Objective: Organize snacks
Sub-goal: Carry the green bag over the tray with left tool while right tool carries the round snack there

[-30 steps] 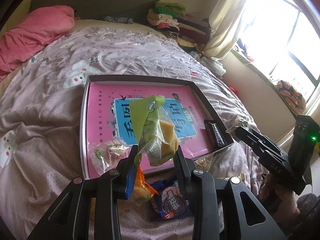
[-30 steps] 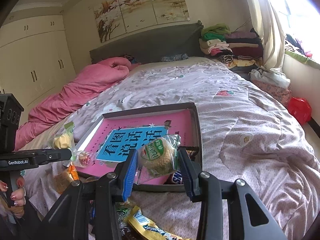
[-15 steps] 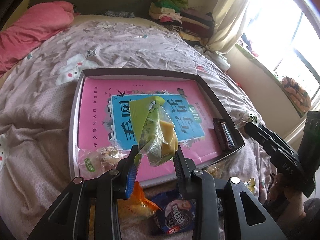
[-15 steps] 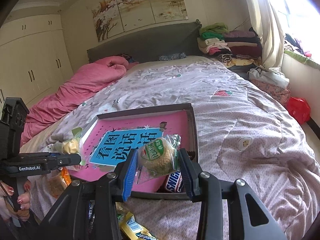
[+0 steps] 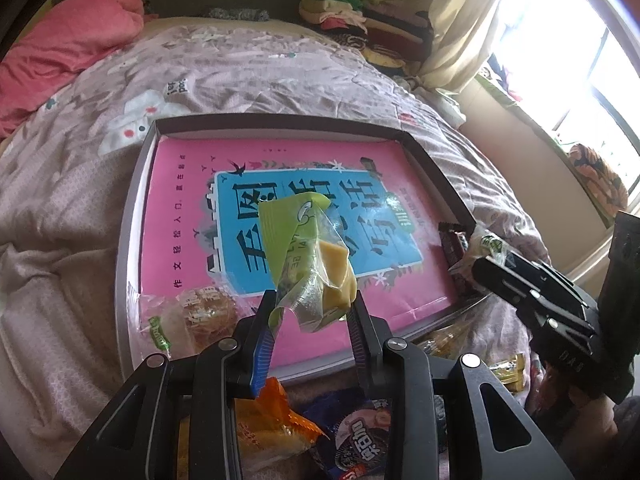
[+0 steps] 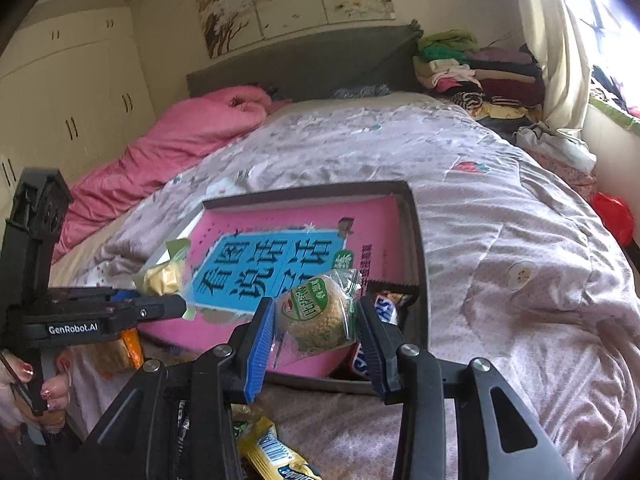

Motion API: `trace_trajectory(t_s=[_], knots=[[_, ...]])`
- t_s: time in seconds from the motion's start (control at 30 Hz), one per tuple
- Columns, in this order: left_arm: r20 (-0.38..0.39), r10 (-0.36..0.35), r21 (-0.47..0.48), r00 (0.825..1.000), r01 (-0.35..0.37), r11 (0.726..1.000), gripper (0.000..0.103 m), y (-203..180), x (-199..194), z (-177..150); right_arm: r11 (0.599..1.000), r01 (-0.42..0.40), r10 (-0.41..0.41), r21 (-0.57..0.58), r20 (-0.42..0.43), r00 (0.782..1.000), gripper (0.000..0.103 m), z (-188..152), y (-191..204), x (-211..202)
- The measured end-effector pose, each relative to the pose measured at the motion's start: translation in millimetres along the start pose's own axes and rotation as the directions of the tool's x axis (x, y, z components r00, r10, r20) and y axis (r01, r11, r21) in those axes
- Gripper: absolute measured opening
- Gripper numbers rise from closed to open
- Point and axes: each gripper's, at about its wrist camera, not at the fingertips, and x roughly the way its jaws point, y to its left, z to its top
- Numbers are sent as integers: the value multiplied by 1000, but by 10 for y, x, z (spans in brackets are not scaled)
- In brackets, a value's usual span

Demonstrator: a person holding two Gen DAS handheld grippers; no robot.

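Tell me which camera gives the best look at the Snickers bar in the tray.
The right wrist view. The Snickers bar lies close in the tray's near corner, its white lettering partly readable, though the right gripper and its round cake cover part. In the left wrist view it is small, dark and unreadable.

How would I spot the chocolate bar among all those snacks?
Find the dark tray with the pink book on the bed. The chocolate bar lies in its right-hand corner, beside the book; it alone has a dark brown wrapper.
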Motion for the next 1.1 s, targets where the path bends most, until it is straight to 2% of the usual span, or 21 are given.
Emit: trace_trajectory(t_s=[0.23,0.6,1.1], knots=[[-15,10,4,1000,-10,1000,35,0,77,5,1000,1,-2,-23,-55,998,42,-65,58,159],[-34,7,10,999,-7,1000,37,-13,138,2,999,-1,-3,-51,-87,996,43,-108,97,282],[-47,4,-17,999,-5,1000,44,55,171,-4,999,17,-21,-49,-78,997,43,-129,77,224]])
